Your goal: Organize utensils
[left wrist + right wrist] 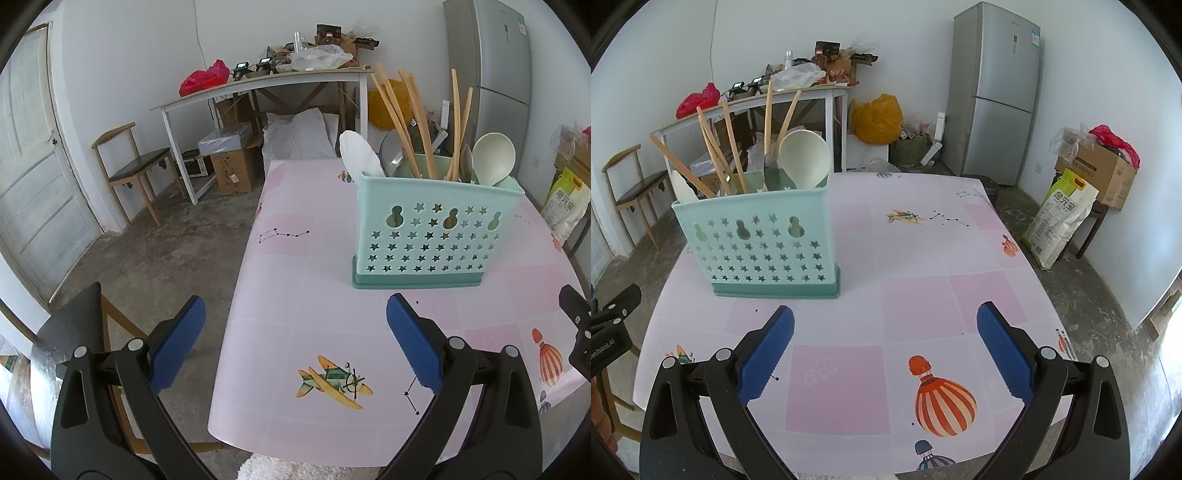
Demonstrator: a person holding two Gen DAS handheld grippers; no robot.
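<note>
Here, in the left wrist view, the left tongs (295,347) sit at the bottom of the frame, spread wide and empty above the near edge of the pink worktop (295,280). Right of centre, in the upper half, stands the mint utensil holder (436,236), upright on the worktop, with a white spoon (360,155), wooden chopsticks (402,122) and a pale ladle (493,155) sticking out of its top.

In the right wrist view the holder is at centre left, and the right tongs (885,347) at the bottom are likewise spread and empty.

No loose utensils show on the worktop, so the sorting looks finished or not yet begun. Any next move would call for reaching toward the holder.
</note>
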